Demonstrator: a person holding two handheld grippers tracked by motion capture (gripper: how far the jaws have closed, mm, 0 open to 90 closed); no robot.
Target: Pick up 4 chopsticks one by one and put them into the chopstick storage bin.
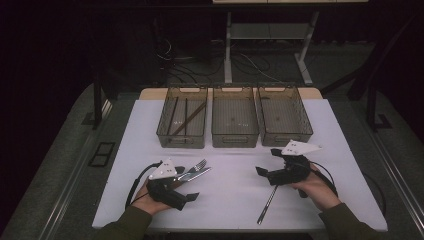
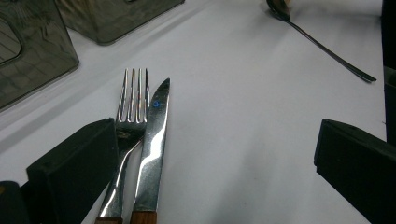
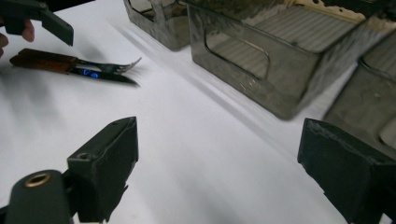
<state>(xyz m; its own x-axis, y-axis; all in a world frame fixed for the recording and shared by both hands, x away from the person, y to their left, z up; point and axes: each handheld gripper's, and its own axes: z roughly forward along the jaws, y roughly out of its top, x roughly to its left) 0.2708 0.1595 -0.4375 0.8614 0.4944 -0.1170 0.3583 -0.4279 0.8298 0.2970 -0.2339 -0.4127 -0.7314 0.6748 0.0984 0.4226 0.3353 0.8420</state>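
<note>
A fork [image 1: 199,165] and a knife [image 1: 196,174] with wooden handles lie side by side on the white table [image 1: 230,160], just right of my left gripper [image 1: 186,183]. In the left gripper view the fork [image 2: 133,100] and knife [image 2: 154,135] rest by the left jaw of that gripper [image 2: 215,172], which is open and holds nothing. A spoon [image 1: 267,202] lies near the front edge, its bowl end under my right gripper [image 1: 268,161]. My right gripper [image 3: 224,165] is open and empty, pointed toward the bins.
Three translucent grey bins stand in a row at the back: the left bin [image 1: 182,122] holds dark sticks, the middle bin [image 1: 234,122] and right bin [image 1: 283,116] look empty. A desk frame and cables sit on the floor beyond the table.
</note>
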